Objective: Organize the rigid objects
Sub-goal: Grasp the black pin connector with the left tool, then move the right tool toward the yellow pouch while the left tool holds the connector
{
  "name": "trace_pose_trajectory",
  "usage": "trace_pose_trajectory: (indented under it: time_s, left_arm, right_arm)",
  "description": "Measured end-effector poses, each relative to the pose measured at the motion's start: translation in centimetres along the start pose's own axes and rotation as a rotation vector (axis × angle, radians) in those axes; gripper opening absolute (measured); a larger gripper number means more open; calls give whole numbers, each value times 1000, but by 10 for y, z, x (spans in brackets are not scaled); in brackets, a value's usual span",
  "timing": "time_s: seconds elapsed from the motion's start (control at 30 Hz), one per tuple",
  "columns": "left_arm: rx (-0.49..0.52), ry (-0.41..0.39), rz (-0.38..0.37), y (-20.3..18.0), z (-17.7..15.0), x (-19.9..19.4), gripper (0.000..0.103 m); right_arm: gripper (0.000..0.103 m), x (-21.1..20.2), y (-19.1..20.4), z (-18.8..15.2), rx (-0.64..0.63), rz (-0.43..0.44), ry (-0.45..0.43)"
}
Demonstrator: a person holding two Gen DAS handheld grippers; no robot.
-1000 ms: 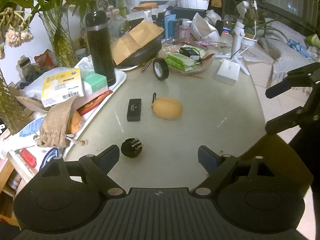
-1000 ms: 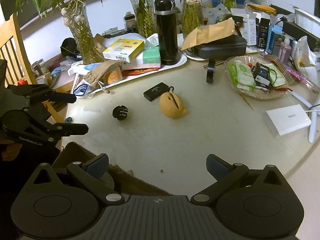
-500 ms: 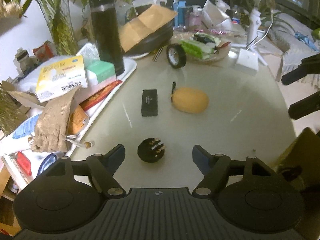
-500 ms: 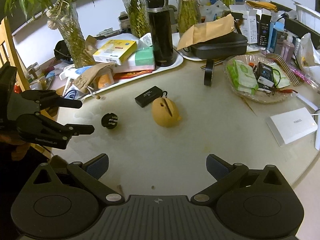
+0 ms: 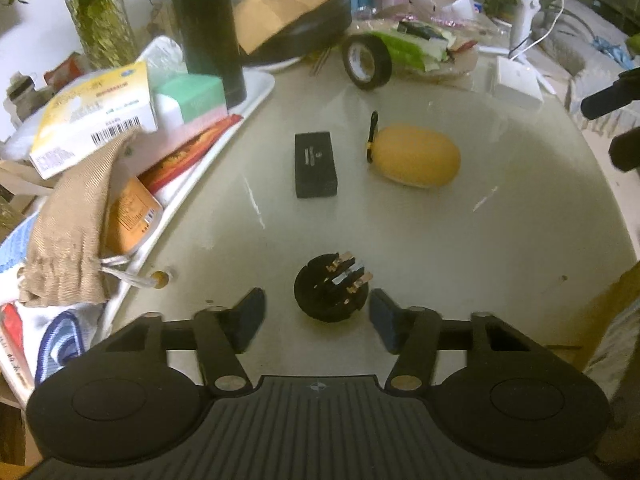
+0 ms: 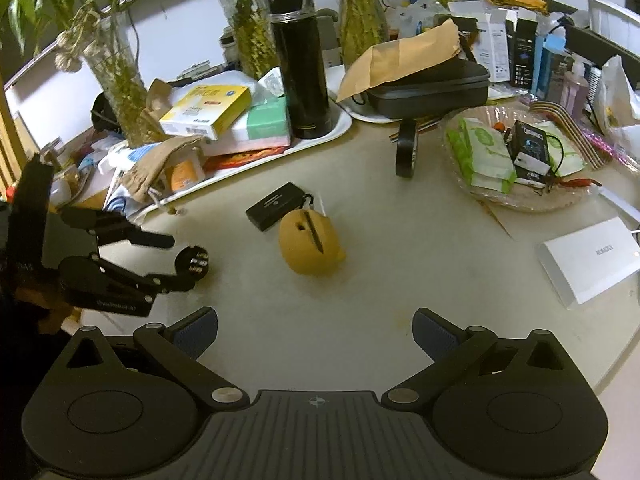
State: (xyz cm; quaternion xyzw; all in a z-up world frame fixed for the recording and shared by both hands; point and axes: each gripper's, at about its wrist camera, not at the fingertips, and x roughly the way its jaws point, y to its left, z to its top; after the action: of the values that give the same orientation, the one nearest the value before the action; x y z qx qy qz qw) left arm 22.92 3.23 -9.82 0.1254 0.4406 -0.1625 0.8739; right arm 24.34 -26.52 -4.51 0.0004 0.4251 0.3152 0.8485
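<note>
The left claw (image 5: 316,314) is tipped down over the counter (image 5: 440,248) with its jaws closing; the round black plug (image 5: 331,292) sits between the pads, prongs up, and gaps on both sides show it is not yet pinched. Straddling it this way lines the pads up across its round body, likely for a lift. The right claw (image 6: 314,330) hangs spread and empty above bare counter, near the yellow pouch (image 6: 310,246), probably waiting its turn. Beyond the plug lie the small black box (image 5: 316,164) and the pouch, close together yet apart in the left view, both loose in the open middle where either claw can reach. Farther off, a tape roll (image 5: 366,62) stands on edge. The white tray (image 5: 256,92) at left is already crowded with boxes and a black flask (image 5: 206,28), leaving little room.
</note>
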Motion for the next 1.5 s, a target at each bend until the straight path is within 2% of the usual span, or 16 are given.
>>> trace_pose_trajectory:
  time_s: [0.3,0.47,0.7,0.93,1.13,1.3,1.5]
  left_arm:
    - [-20,-8,-25,6,3,9,50]
    - [-28,-12,-28,6,4,9,41]
    - [-40,-11,-25,7,5,8,40]
    - [-86,-105,-13,15,9,-8,40]
    - [-49,-183,58,12,11,-19,40]
    - [55,-198,123,-1,12,-17,40]
    - [105,-224,141,-8,14,-18,40]
  right_arm:
    - [103,9,-7,5,13,-1,5]
    - [103,19,-10,12,5,3,7]
    - [103,41,-13,23,-13,21,20]
    - [103,62,-6,29,-82,43,37]
    - [103,77,3,33,-157,36,35]
    - [102,91,8,37,-202,50,34]
    - [93,111,9,42,-226,40,44]
